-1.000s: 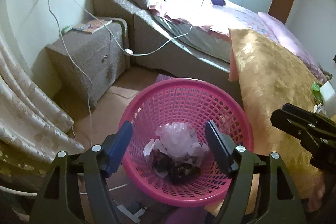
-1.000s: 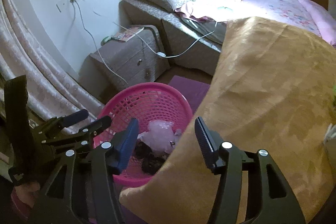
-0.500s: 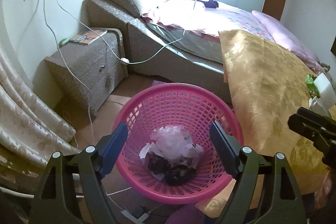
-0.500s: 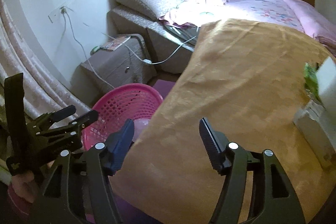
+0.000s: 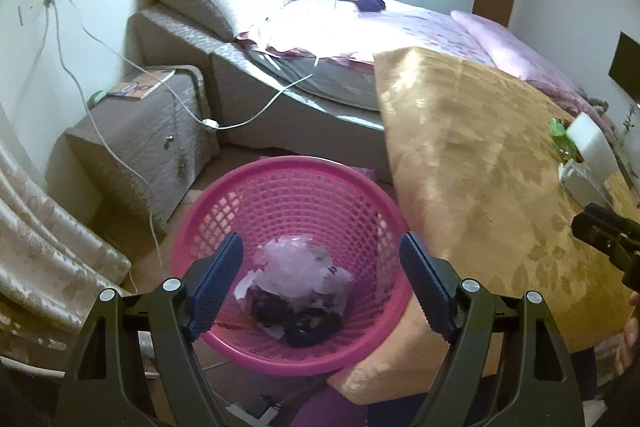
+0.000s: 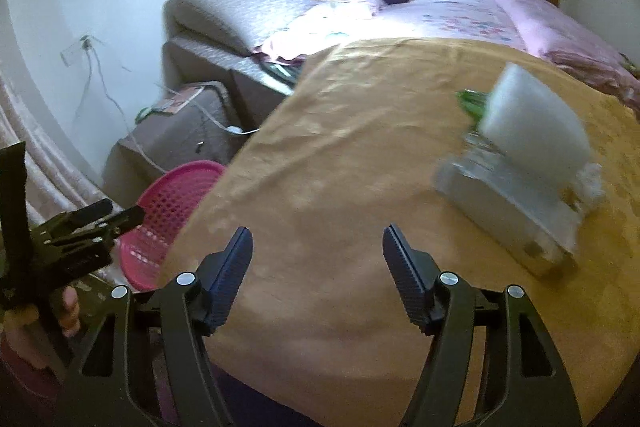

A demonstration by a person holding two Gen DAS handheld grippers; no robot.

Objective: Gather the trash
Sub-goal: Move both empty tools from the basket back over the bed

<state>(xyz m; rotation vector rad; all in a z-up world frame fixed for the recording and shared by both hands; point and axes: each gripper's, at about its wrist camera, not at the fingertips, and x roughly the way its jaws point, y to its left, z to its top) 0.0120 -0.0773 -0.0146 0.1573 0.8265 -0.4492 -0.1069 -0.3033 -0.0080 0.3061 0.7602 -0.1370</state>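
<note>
Now both grippers empty, jaws spread. Left gripper [image 5: 320, 283] hangs directly over the pink basket [image 5: 224, 195], which holds crumpled plastic and dark scraps, likely a drop spot. Right gripper [image 6: 318, 271] sits above the gold cloth [image 6: 340, 147] beside the basket, facing a blurred white box and green scrap [image 6: 472, 103], probably next pickup.

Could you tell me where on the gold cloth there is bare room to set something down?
The gold cloth is bare from its edge by the pink basket across to the grey box, including the stretch ahead of the open right gripper. It is crowded at the right, around the box, white block and green item.
</note>
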